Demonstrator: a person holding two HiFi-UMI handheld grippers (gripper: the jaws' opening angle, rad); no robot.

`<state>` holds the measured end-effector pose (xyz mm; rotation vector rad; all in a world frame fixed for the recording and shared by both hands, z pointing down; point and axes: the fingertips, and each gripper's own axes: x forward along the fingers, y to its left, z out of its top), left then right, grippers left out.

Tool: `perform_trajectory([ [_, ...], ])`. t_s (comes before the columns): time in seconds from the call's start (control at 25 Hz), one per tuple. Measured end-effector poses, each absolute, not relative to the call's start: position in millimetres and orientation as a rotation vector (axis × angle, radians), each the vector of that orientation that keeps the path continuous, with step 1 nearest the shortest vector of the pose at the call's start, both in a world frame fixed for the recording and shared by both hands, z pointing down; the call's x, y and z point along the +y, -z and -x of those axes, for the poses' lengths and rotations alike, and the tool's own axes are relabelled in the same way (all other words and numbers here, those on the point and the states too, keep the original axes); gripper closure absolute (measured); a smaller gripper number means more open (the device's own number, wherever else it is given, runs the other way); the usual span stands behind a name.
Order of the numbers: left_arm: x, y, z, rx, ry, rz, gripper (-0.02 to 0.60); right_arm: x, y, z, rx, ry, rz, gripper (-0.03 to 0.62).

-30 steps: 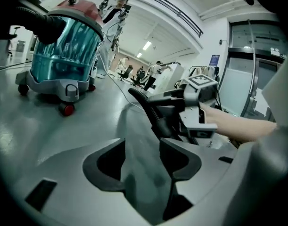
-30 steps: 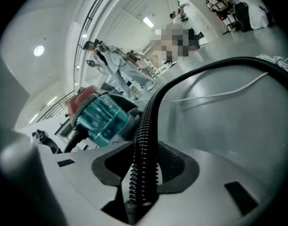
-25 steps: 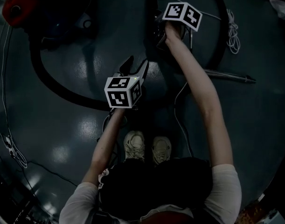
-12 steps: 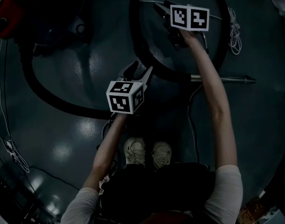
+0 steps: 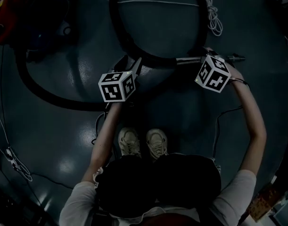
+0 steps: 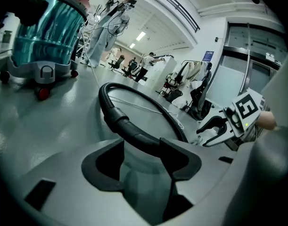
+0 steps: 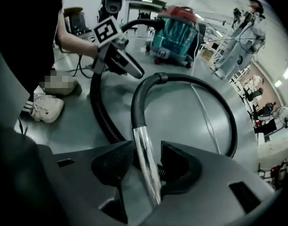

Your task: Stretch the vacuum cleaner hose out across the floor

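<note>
**Wand end pinched, hose looped on the floor**

Pinching the chrome tube (image 7: 144, 149) in the right gripper (image 7: 147, 159), one pad pressed on each side of it, low over the dark floor (image 5: 176, 112). Holding the left gripper (image 6: 141, 147) spread, with the rigid black cuff of the hose (image 6: 129, 128) crossing just past the jaw tips, nearer the right-hand jaw and not clasped. Standing with both shoes (image 5: 129, 142) just behind the grippers.

Looking down on the hose in two curves. First, sweeping from the vacuum cleaner (image 6: 49, 36) at far left along the floor toward the left gripper. Then running out front in a wide loop and back to the chrome tube on the right. Seeing also a white cord (image 5: 212, 20) across the loop, bunched by its right side.
</note>
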<state>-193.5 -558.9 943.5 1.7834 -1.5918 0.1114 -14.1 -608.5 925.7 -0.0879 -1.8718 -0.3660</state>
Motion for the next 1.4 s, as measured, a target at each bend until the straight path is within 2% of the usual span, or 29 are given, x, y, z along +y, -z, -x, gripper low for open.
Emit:
perform_trajectory([
  [0.36, -553.2, -933.8, 147.2, -1.545, -0.175, -1.854, 0.360, -618.2, -986.7, -4.8, -1.597, 0.548, 0.200, 0.428],
  [0.6, -552.5, -936.2, 151.6, -1.514, -0.151, -1.835, 0.360, -593.3, -985.9, 2.6, -1.655, 0.204, 0.217, 0.422],
  [0.88, -557.2, -909.5, 175.5, -1.600, -0.080, -1.833, 0.360, -587.0, -966.9, 70.1, -1.996, -0.233, -0.073, 0.410],
  [1.12, -571.2, -884.8, 195.8, -1.630, -0.015, -1.815, 0.360, -615.9, -875.6, 141.6, -2.373, -0.459, -0.243, 0.413],
  [1.28, -574.5, -872.0, 191.5, -1.549, 0.095, -1.847, 0.360, -628.3, -835.3, 151.2, -2.482, -0.654, -0.291, 0.424],
  [1.4, -584.2, -854.3, 164.4, -1.328, 0.261, -1.928, 0.360, -623.5, -831.6, 152.0, -2.483, -0.654, -0.283, 0.427],
])
